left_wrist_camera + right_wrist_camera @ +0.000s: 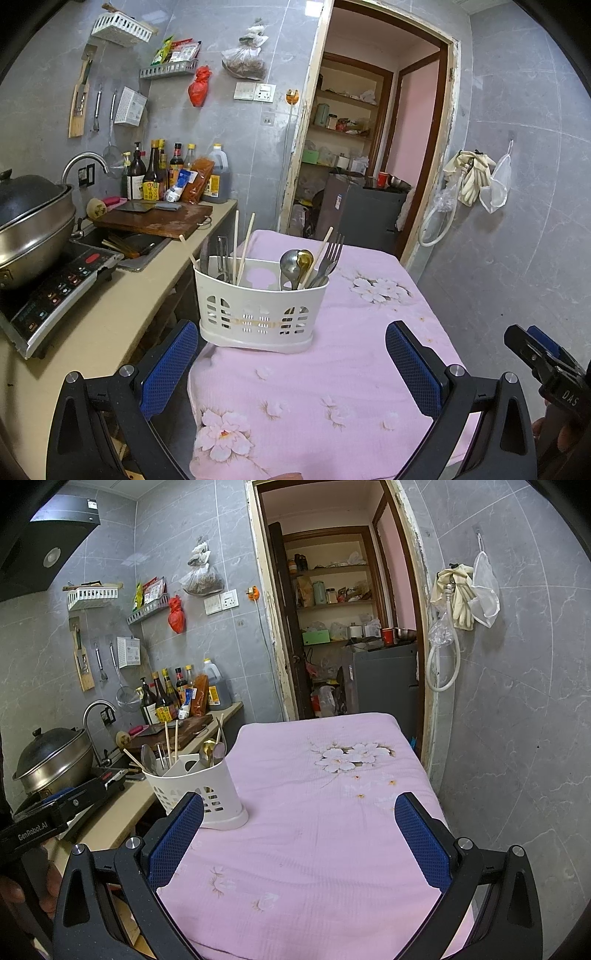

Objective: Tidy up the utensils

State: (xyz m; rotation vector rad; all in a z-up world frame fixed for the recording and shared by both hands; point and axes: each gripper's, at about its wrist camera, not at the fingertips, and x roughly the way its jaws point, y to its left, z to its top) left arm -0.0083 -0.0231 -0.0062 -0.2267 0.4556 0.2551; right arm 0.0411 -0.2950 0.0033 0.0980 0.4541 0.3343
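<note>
The white perforated plastic utensil caddy stands upright on the pink floral-cloth desk, directly ahead of the left tool, which is nearer. Both left and right tool are released, empty.

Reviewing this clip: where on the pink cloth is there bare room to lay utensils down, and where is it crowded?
Free: the pink cloth right of and in front of the white caddy, out to its far edge. Crowded: the caddy's corner beside the counter, with chopsticks, spoons and fork.

One white caddy; in caddy: four chopsticks, two spoons, one fork. Two hand-held grippers.
</note>
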